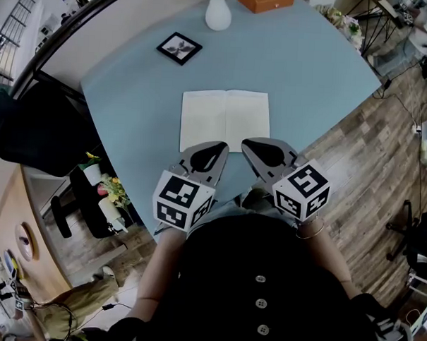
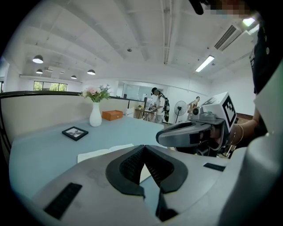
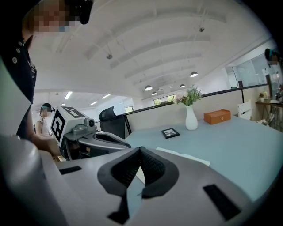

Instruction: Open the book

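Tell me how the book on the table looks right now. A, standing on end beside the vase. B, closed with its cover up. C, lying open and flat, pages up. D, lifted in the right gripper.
C: the book lies flat on the table with two pale pages facing up, and the left gripper and right gripper are both shut with nothing between their jaws.

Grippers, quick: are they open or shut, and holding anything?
Left gripper: shut, holding nothing.
Right gripper: shut, holding nothing.
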A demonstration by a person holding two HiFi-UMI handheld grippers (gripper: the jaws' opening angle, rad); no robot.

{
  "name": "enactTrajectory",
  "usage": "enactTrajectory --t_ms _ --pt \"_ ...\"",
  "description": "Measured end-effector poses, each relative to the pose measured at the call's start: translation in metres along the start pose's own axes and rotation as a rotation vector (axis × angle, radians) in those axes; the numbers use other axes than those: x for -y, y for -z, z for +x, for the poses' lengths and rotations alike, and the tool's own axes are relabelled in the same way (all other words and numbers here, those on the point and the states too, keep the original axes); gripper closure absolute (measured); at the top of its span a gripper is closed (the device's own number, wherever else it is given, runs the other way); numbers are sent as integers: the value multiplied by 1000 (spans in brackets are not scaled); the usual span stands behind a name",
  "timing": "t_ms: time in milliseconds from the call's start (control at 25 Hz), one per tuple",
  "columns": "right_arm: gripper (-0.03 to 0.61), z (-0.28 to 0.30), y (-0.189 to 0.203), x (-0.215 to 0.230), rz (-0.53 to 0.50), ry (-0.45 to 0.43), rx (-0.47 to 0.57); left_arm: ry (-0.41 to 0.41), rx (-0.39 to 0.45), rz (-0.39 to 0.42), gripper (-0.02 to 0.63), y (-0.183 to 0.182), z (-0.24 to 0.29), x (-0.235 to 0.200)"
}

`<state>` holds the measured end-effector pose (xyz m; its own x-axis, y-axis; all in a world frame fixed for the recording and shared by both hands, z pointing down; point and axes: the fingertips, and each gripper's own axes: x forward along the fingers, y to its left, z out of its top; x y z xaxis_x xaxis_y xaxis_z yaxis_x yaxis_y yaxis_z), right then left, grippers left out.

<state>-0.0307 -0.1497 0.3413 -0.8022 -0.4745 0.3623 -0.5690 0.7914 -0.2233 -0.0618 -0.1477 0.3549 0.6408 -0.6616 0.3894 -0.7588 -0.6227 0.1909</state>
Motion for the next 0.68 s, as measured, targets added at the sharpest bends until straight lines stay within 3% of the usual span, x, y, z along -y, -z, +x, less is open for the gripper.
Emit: enactTrajectory --t_ms 680 --pt "577 -5 6 0 7 1 -16 5 -4 -2 601 1 2 2"
